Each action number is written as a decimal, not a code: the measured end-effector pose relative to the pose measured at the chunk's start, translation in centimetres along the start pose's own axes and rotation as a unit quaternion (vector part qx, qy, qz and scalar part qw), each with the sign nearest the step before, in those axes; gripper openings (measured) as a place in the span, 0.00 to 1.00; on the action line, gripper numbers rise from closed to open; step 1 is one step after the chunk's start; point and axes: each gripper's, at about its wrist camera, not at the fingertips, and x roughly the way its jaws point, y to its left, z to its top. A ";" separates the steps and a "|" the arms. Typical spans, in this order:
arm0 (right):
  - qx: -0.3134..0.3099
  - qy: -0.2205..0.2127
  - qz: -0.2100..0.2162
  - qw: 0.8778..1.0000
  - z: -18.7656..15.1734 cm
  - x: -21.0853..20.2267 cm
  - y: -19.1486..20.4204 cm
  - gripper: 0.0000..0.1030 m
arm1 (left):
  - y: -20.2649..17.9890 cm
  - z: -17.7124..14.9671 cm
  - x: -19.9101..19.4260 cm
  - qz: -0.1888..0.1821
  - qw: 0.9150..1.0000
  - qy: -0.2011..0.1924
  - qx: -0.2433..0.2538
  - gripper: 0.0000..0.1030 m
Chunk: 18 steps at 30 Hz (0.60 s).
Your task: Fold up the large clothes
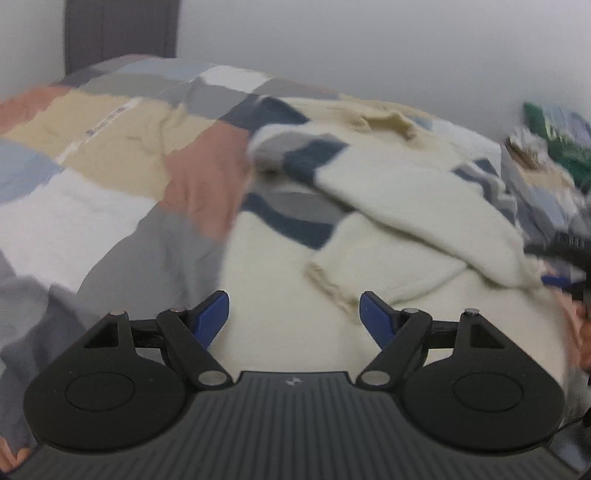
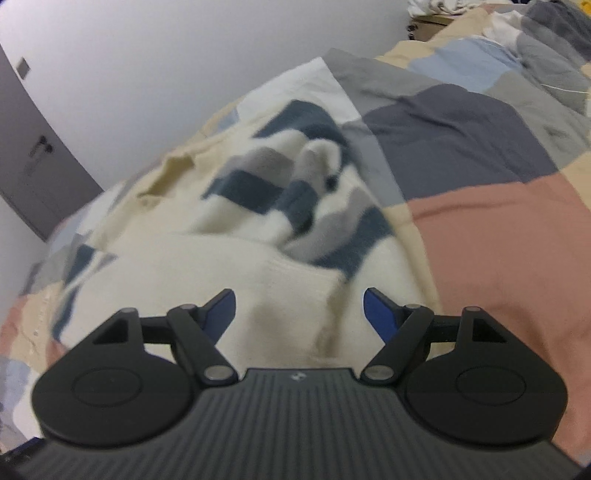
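Observation:
A cream sweater with navy and grey stripes (image 1: 388, 206) lies on a patchwork bed cover (image 1: 110, 166). One sleeve is folded across its body. My left gripper (image 1: 294, 314) is open and empty just above the sweater's cream lower part. In the right wrist view the same sweater (image 2: 229, 254) lies rumpled, with a striped sleeve bunched on top. My right gripper (image 2: 299, 312) is open and empty over the sweater's cream hem area. The other gripper shows as a dark blur at the right edge of the left wrist view (image 1: 569, 247).
The bed cover (image 2: 498, 229) has pink, grey, beige and white patches. A white wall (image 1: 369, 44) runs behind the bed. A dark headboard (image 1: 118, 33) stands at the far left. Cluttered items (image 1: 554, 136) sit at the far right. A grey door (image 2: 33, 166) is at the left.

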 end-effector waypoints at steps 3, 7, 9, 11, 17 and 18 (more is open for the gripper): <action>0.015 -0.003 -0.012 1.000 -0.2 -0.9 -0.1 0.76 | 1.7 0.6 -0.3 0.005 1.000 -0.010 -0.019 0.79; 0.007 -0.009 -0.056 0.998 -0.6 -2.6 -0.1 0.76 | 3.6 1.2 -0.4 -0.026 0.998 0.002 -0.064 0.79; 0.026 -0.008 -0.069 0.997 -1.0 -3.3 -0.9 0.76 | 4.4 1.1 -0.5 -0.025 0.996 0.011 -0.084 0.79; 0.055 0.003 -0.074 0.996 -1.3 -3.4 -1.9 0.82 | 4.9 0.9 -0.3 -0.027 0.994 0.024 -0.099 0.79; 0.139 0.084 -0.040 0.986 -2.5 -1.9 -4.1 0.89 | 7.8 0.0 0.8 -0.022 0.981 0.063 -0.181 0.78; 0.153 0.098 -0.030 0.983 -2.7 -1.5 -4.4 0.89 | 8.2 -0.2 1.0 -0.023 0.978 0.068 -0.194 0.78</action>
